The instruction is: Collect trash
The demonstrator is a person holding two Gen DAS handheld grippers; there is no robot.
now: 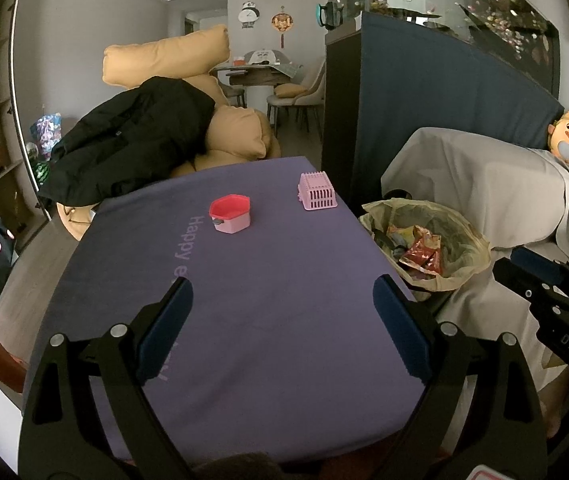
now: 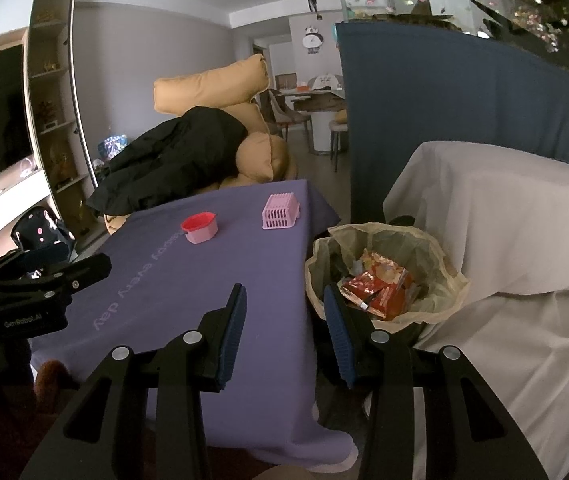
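Left gripper (image 1: 283, 296): jaws spread wide, nothing between them, blue pads clear of the purple cloth (image 1: 244, 280) that covers the bench; it hangs over the near middle of the bench.

Right gripper (image 2: 284, 304): jaws parted to a moderate gap, empty, touching nothing; the left pad sits above the bench's right edge, the right pad in front of the bin's near rim.

Trash bin (image 2: 436, 240): on the floor just right of the bench, lined with a pale yellowish bag; red and orange snack wrappers (image 2: 380, 288) lie inside (other scraps beneath them too dim to tell).

Pink tub (image 1: 231, 213): red-topped, standing on the far half of the bench, near centre.

Pink slatted basket (image 1: 317, 191): on the far right part of the bench, well apart from the tub.

Pale sheet (image 2: 504, 240): draped over furniture right of the bin.

Black coat (image 1: 124, 144): heaped on tan cushions (image 1: 164, 56) beyond the bench's far left corner.
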